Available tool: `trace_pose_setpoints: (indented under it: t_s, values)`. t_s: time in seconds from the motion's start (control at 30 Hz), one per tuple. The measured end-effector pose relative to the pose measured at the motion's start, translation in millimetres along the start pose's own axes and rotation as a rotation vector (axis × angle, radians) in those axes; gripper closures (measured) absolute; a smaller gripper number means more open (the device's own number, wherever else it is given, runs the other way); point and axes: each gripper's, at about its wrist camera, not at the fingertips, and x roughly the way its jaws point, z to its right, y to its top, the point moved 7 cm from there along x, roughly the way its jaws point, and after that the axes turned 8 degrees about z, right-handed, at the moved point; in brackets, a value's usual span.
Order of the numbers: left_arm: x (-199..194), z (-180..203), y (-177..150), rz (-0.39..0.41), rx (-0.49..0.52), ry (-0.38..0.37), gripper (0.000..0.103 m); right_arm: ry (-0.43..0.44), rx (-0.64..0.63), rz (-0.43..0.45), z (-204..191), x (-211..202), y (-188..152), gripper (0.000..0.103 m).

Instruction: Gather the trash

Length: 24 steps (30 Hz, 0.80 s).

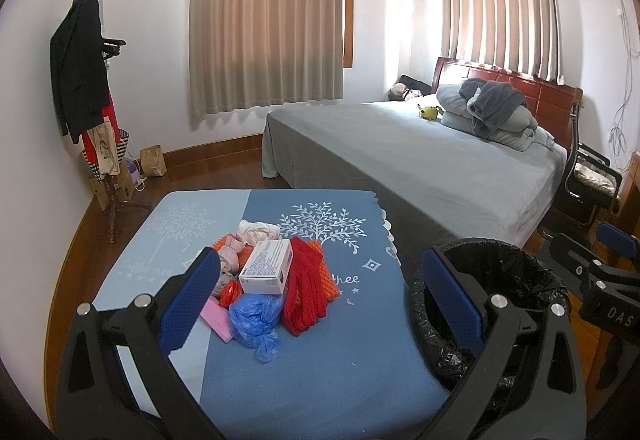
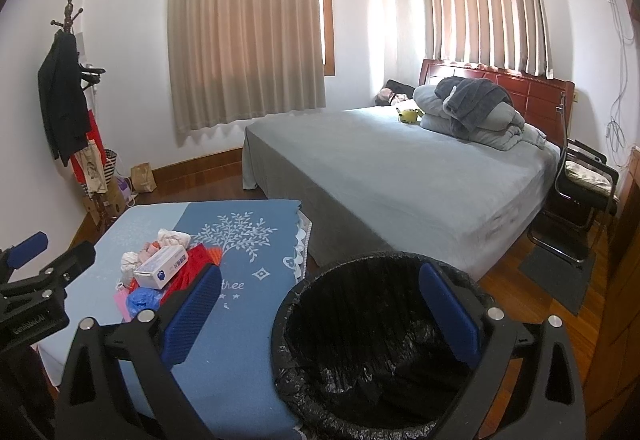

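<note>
Clearly both the left gripper and the right gripper hang wide apart and empty; the trash pile lies on the table beside the bin. A grasp on the white box may scatter loose pieces.

The left gripper, with blue-padded fingers spread wide and holding nothing, hung above a blue tree-printed tablecloth. Near the cloth's middle lay a heap: white printed cardboard box on top, red knitted gloves touching its right side, crumpled blue plastic bag at the near edge. A black-lined round trash bin stood beside the cloth's right edge.
</note>
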Motion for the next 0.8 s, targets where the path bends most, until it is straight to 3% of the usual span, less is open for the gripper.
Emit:
trace_pose_setpoints:
  t_s: [0.8]
  values:
    - [0.2,0.2,-0.3,-0.002,-0.001,-0.001,0.005,0.001,0.001,-0.003,0.0,-1.0,-3.7,0.006]
